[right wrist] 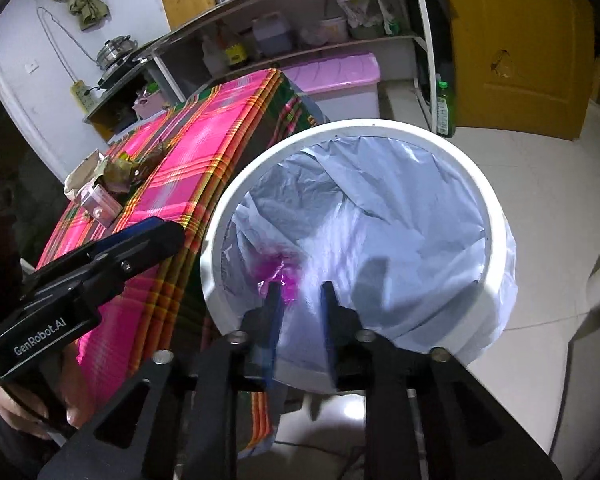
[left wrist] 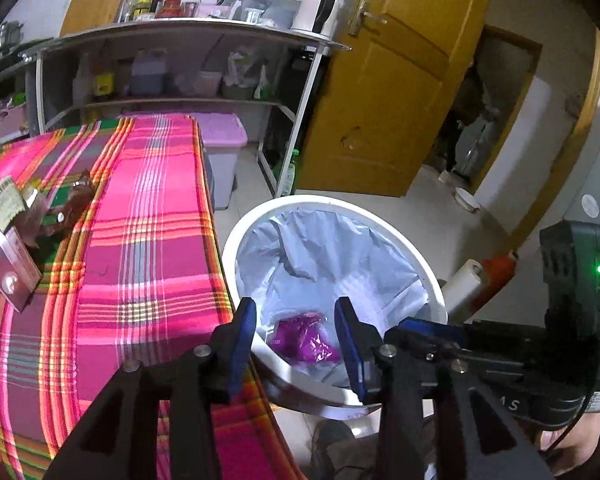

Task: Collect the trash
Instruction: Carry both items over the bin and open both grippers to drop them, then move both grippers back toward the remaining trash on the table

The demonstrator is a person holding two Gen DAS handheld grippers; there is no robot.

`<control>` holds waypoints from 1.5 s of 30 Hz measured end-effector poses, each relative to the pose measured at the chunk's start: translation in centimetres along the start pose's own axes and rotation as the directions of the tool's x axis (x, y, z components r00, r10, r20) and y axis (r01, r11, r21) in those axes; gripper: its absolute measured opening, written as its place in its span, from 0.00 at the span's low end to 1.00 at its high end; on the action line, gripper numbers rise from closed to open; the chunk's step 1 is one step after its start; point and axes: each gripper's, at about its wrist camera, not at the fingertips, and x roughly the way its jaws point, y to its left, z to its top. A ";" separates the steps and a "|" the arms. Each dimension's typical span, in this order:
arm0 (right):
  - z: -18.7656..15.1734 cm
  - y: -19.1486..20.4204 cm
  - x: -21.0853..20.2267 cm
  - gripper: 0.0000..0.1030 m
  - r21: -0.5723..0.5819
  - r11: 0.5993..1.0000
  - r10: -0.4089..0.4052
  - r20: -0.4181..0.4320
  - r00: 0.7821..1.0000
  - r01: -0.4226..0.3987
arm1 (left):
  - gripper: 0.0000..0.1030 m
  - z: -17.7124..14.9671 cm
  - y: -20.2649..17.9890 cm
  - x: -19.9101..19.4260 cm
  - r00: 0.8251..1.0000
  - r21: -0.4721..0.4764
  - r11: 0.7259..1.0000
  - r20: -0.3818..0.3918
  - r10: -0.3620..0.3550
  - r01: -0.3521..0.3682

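We hold our left gripper [left wrist: 296, 316] and right gripper [right wrist: 300, 294] apart and empty above the round white plastic bin [right wrist: 496, 216]. The crumpled purple plastic wrapper [left wrist: 304, 338] lies below them inside its pale liner bag [right wrist: 380, 208]. Far left of our left gripper, brown crumpled wrappers [left wrist: 74, 204] rest on the pink plaid-covered surface [left wrist: 148, 216].

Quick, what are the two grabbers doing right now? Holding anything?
Left gripper: open, holding nothing, over the bin.
Right gripper: open, holding nothing, also over the bin.
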 end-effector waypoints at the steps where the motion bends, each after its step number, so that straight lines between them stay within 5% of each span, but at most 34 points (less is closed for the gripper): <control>1: 0.0 -0.1 0.0 0.34 0.002 1.000 0.004 0.002 1.000 -0.004 | 0.46 0.1 0.3 0.2 1.000 -0.009 1.000 0.000 -0.002 0.002; 17: -0.1 4.3 -3.8 0.35 -0.080 0.994 0.079 0.115 0.990 -0.070 | 0.46 -1.5 2.6 -6.8 0.983 -0.037 0.991 0.125 0.131 -0.127; 27: -0.5 10.3 -2.6 0.35 -0.217 0.961 0.193 0.080 0.978 -0.172 | 0.46 -3.8 6.6 -12.0 0.959 -0.097 0.970 0.157 0.236 -0.223; 31: -0.1 12.3 -1.8 0.47 -0.264 0.943 0.226 0.059 0.972 -0.203 | 0.46 -4.2 8.1 -13.5 0.949 -0.125 0.960 0.164 0.268 -0.249; 45: 2.5 17.8 2.1 0.47 -0.398 0.890 0.243 0.000 0.970 -0.223 | 0.46 -3.5 13.6 -17.2 0.920 -0.215 0.928 0.186 0.346 -0.306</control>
